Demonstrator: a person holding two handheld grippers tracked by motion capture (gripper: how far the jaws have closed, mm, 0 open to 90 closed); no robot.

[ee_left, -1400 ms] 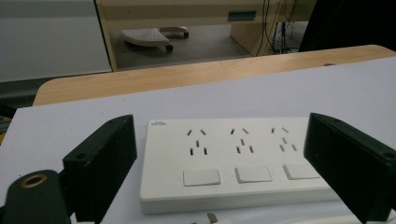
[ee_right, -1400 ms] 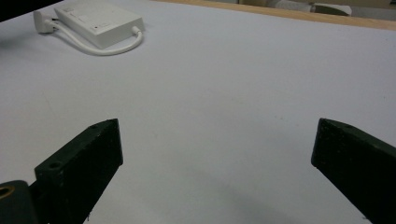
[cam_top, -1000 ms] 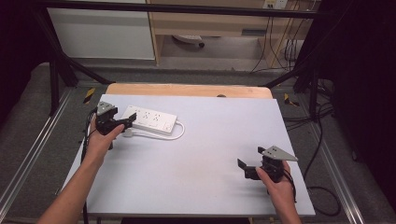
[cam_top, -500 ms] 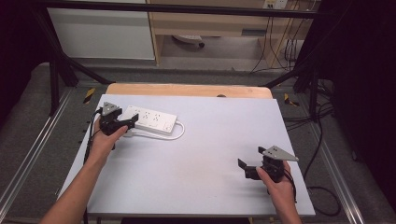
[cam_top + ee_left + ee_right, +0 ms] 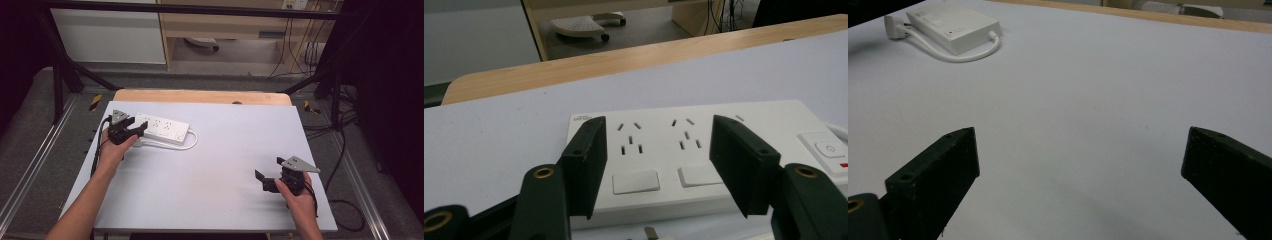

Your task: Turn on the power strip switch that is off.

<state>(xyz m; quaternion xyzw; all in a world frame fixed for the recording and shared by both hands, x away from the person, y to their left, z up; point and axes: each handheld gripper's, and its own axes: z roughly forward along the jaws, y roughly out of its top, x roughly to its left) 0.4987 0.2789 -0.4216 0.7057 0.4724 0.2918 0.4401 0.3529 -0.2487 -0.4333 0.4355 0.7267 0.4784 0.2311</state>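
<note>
Wide-spread tool (image 5: pixel 1080 190) above white tabletop (image 5: pixel 1088 90)

Power strip (image 5: pixel 162 128) white, its cord (image 5: pixel 172 146) white too, small red mark by the switch (image 5: pixel 830 149). Table top (image 5: pixel 215 170) pale lilac-grey, far edge light wood. Both grippers' jaws black; grey plate on the right gripper (image 5: pixel 264 181). Floor grey.

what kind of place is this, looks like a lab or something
Probably a lab or recording workspace, not a home: a white-topped table ringed by black metal frame bars, loose cables on the grey floor, and a white power strip as the single prop.
</note>
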